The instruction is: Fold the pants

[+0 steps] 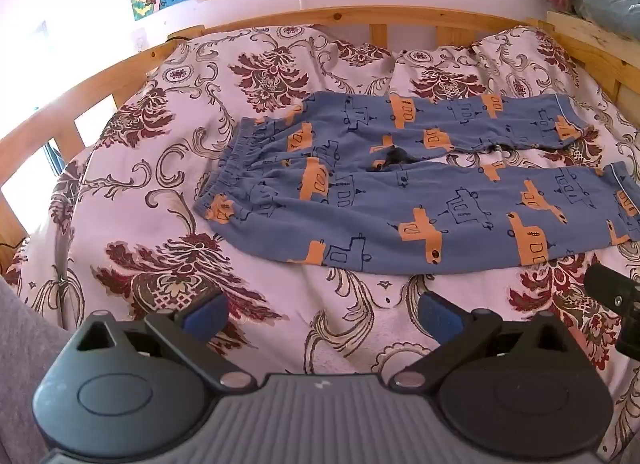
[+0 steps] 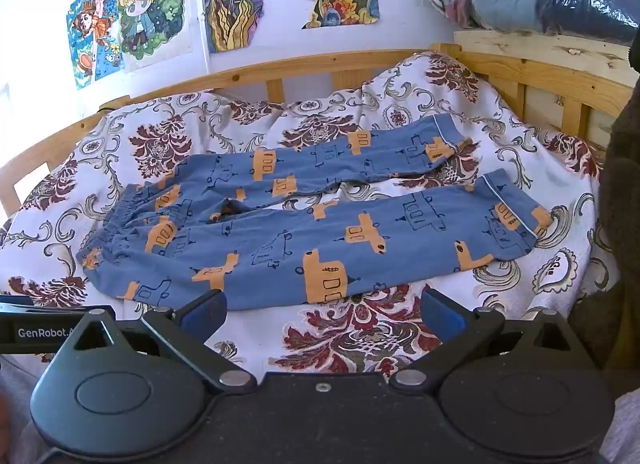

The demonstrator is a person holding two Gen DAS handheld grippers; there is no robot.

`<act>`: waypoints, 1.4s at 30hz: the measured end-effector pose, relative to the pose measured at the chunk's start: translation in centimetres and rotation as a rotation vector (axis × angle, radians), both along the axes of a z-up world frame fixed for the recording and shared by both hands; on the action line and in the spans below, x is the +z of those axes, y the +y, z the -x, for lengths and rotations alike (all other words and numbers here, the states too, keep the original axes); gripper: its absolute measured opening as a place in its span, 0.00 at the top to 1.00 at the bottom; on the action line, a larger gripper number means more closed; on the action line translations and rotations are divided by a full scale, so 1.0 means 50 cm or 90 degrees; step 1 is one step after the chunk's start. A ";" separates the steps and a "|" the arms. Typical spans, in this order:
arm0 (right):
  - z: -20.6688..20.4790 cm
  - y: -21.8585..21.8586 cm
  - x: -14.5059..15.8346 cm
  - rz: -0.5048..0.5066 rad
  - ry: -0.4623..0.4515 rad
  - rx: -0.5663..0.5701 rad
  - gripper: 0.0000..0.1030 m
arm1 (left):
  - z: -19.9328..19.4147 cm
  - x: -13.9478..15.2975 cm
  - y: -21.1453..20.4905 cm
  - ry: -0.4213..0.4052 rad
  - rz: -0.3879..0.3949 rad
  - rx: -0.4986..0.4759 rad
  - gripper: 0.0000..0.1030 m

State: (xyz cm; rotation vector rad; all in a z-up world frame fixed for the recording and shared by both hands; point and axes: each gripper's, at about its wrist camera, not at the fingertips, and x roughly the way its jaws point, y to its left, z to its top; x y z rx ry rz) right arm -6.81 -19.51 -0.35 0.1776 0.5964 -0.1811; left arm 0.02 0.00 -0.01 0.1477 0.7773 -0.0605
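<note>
while the blue pants (image 1: 400, 183) with orange and outlined vehicles lie unfolded across the floral bedspread (image 1: 160, 143), waistband to the left and 2 legs spread apart to the right, the left gripper (image 1: 322, 312) hovers just in front of them, wide open and empty. the right gripper (image 2: 322, 310) hangs beside the near leg, its fingers equally spread, gripping nothing

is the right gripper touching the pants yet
Apart. In the right wrist view, bare bedspread shows between the open right gripper and the pants hem.
</note>
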 end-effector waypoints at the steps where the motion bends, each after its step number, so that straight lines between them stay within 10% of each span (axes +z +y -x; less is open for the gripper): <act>1: 0.000 0.000 0.000 0.000 0.000 0.000 0.01 | 0.000 0.000 0.000 0.001 0.000 0.000 0.00; 42: -0.002 -0.003 0.007 -0.002 0.008 -0.001 0.01 | 0.001 0.000 -0.001 -0.001 -0.001 -0.001 0.00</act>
